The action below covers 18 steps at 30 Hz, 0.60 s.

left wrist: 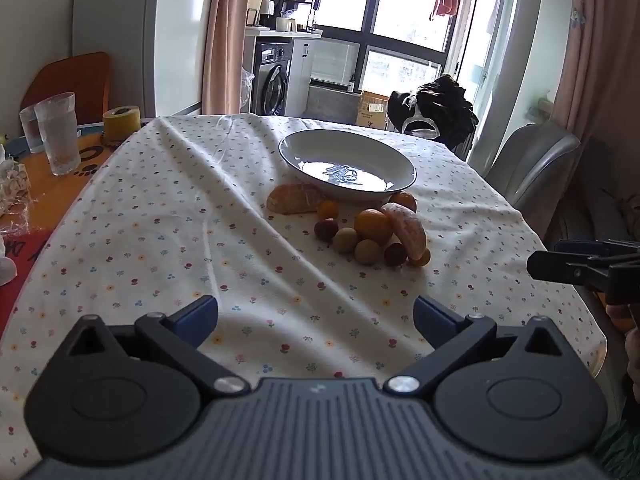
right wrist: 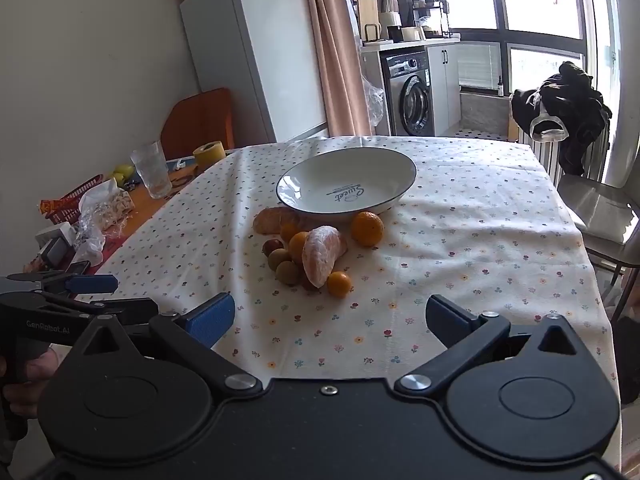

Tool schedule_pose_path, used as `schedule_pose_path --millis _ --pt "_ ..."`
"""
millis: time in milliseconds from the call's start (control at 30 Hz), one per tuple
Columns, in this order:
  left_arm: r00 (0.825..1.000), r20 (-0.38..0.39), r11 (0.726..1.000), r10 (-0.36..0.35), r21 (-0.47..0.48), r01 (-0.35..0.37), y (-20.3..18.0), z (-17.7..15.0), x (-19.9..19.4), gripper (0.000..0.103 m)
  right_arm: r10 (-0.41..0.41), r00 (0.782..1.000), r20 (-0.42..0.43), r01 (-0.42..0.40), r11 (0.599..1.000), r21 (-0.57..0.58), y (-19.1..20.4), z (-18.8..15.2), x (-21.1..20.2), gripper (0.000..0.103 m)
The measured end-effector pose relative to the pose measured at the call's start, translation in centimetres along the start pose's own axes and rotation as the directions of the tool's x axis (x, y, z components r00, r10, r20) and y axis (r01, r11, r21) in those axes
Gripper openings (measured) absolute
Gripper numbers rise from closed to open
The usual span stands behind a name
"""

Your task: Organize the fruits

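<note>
Fruits (right wrist: 316, 250) lay in a loose heap on the flowered tablecloth (right wrist: 460, 240), just near of a white bowl (right wrist: 348, 188) with a dark rim and the word "Sweet" printed inside. The bowl held nothing and seemed to lean on the fruit beside it. A peeled orange half (right wrist: 320, 254) sat on top of the heap, tilted, with small orange fruits around it: one (right wrist: 339, 284) at the near edge, another, larger (right wrist: 367, 228), at the right, touching the bowl. Two pale green round fruits (right wrist: 283, 266) lay on the left of the heap, and a dark red one (right wrist: 273, 246) just beyond them. A second peeled piece (right wrist: 274, 219) lay at the far left, against the bowl's base.

Both claws hung over the near part of the table, well apart from the fruit. The left gripper (left wrist: 316, 314) had its blue-padded fingers (left wrist: 200, 314) spread wide with only cloth between them. The right gripper (right wrist: 330, 318) was likewise spread, gripping nothing. From the right wrist view, the left tool showed at the left edge with a hand (right wrist: 24, 376) on its grip.

Off the cloth at the far left stood a ribbed glass (right wrist: 151, 170) and a yellow roll of tape (right wrist: 209, 152) on the bare wood. A grey chair (right wrist: 600, 208) stood at the right side of the table.
</note>
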<state>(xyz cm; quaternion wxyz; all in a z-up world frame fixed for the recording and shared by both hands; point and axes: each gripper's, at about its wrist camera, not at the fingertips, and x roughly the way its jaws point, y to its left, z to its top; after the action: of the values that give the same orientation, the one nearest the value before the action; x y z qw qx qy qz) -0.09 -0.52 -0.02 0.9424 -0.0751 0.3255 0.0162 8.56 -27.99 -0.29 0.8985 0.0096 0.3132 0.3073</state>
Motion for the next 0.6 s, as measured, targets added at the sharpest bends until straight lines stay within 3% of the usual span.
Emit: schedule_pose_path --millis 367,600 --pt "1.0 0.0 1.0 -0.001 -0.009 0.001 0.1 0.0 0.1 0.103 -0.025 1.0 -0.01 0.025 0.999 -0.044 0.5 -0.2 0.3 0.103" --pt "1.0 -0.006 0.999 -0.006 0.036 0.006 -1.0 -0.4 0.2 0.103 -0.024 1.0 0.005 0.025 0.998 -0.054 0.4 -0.3 -0.1 0.103"
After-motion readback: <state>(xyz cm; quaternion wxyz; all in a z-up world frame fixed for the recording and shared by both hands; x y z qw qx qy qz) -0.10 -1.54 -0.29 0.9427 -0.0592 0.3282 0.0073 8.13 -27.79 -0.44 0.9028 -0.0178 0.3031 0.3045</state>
